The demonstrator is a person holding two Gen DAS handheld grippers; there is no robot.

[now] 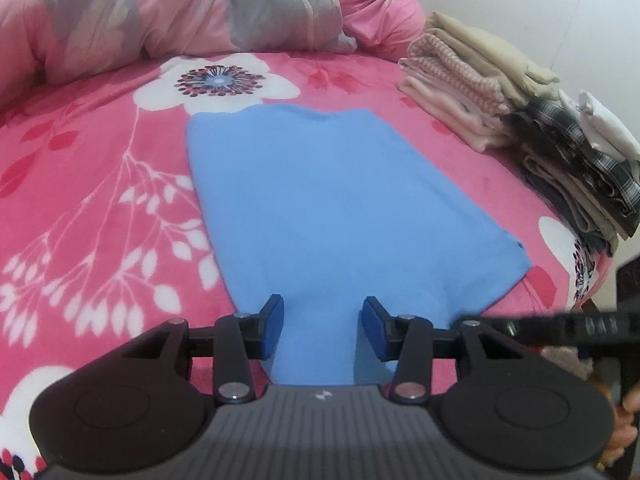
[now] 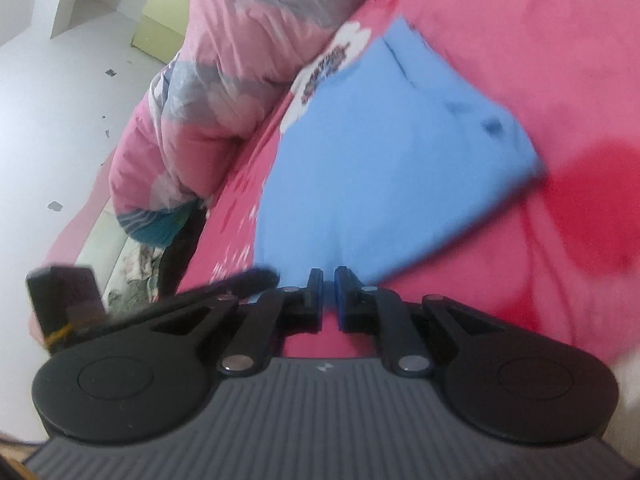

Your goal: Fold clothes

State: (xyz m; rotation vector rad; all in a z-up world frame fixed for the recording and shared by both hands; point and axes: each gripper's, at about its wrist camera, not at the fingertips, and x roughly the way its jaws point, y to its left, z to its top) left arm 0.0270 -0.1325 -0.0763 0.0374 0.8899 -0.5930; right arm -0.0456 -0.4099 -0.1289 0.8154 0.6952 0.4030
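Left claw (image 1: pixel 322 326): spread wide, fingers either side of the near edge of the blue garment (image 1: pixel 336 200), not pinching it.
Right claw (image 2: pixel 329 294): pressed nearly together on the garment's near edge; view blurred.
Blue garment: flat, folded into a long panel on the pink floral bed (image 1: pixel 100 184).
Folded clothes stack (image 1: pixel 520 120): on the bed's right side, apart from the garment.
Quilt (image 1: pixel 180 8): bunched behind.

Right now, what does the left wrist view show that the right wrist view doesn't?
Left wrist only: the stacks of folded clothes at the bed's right edge, and the left gripper, open over the blue garment's near edge. Right wrist only: the white floor beside the bed, and the right gripper, nearly closed on that edge. Both: the blue garment, the pink floral blanket and the bunched quilt.
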